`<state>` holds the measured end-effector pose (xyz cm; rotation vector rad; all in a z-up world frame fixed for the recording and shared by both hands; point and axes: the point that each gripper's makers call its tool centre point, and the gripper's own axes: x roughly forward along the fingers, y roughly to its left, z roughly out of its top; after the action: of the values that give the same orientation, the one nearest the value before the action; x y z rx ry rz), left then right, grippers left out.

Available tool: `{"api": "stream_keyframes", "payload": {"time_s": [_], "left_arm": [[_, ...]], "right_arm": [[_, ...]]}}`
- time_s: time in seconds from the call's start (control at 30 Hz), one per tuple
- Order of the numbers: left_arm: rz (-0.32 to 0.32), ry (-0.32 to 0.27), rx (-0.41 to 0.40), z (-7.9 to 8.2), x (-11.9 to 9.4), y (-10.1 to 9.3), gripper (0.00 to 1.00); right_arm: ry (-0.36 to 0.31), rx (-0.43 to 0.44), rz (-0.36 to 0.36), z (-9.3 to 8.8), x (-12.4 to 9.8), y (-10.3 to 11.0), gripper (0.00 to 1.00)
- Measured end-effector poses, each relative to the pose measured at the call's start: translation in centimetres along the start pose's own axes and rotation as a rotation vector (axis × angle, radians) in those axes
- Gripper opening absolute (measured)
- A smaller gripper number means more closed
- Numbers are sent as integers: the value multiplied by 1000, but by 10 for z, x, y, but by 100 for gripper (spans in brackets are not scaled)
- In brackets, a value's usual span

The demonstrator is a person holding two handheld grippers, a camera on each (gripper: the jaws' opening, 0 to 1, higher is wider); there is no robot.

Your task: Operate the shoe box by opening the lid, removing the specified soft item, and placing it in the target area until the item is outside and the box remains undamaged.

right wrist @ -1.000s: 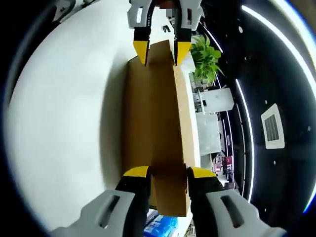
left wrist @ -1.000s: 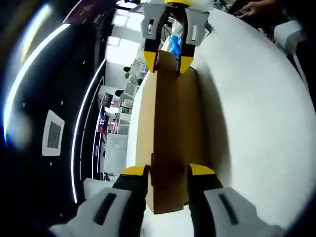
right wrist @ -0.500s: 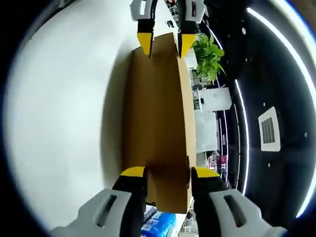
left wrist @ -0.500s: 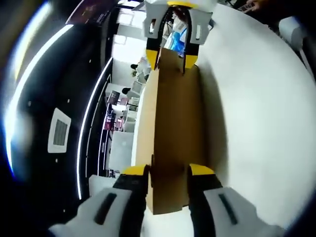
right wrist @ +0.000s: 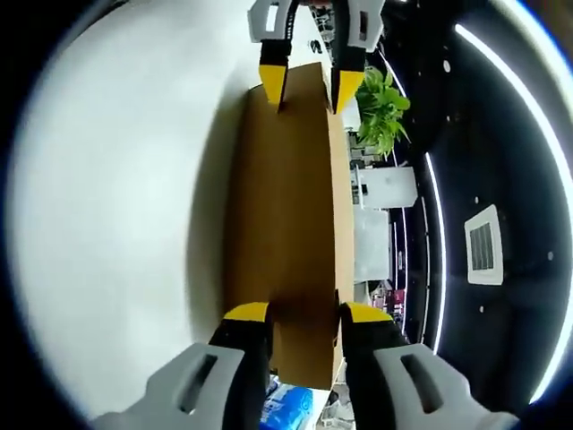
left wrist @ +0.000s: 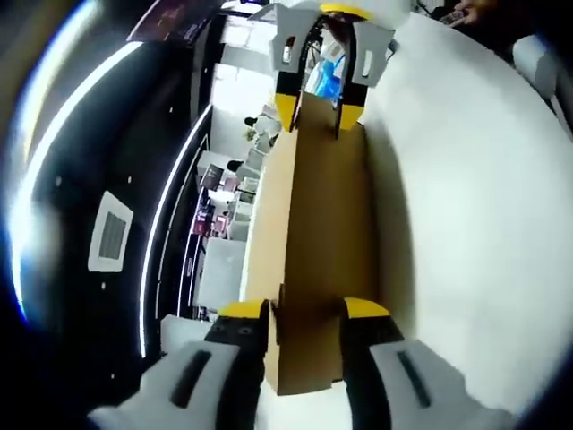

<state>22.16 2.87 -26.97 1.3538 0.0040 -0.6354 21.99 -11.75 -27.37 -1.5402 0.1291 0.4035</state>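
While a leafy green plant (right wrist: 383,112) is showing at one o'clock beyond the smooth white bench (right wrist: 116,224), the left hand-held gripper (left wrist: 304,309) and right hand-held gripper (right wrist: 303,312) are each clamping opposite ends of the flat brown cardboard shoe box lid (left wrist: 322,233), held between them, with blue packaging (right wrist: 285,403) peeking beneath.

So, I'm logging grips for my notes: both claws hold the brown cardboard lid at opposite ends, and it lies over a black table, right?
Not quite: the table is white, not black, as the right gripper view shows. The rest holds: the right claw and the left claw each pinch an end of the brown cardboard lid.
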Motion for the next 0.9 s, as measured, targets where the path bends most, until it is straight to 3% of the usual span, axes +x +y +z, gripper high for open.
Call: {"api": "stream_keyframes", "payload": {"time_s": [0.17, 0.33, 0.43, 0.9], "left_arm": [[15, 7, 39, 1, 3, -4, 35], [23, -9, 24, 1, 3, -4, 34], [23, -10, 17, 2, 4, -4, 34], [13, -15, -3, 8, -1, -4, 31]], "right_arm": [[-7, 11, 6, -1, 1, 2, 32], [-25, 4, 12, 0, 0, -1, 30], [-21, -43, 4, -1, 4, -1, 30], [-24, -5, -19, 0, -10, 2, 29]]}}
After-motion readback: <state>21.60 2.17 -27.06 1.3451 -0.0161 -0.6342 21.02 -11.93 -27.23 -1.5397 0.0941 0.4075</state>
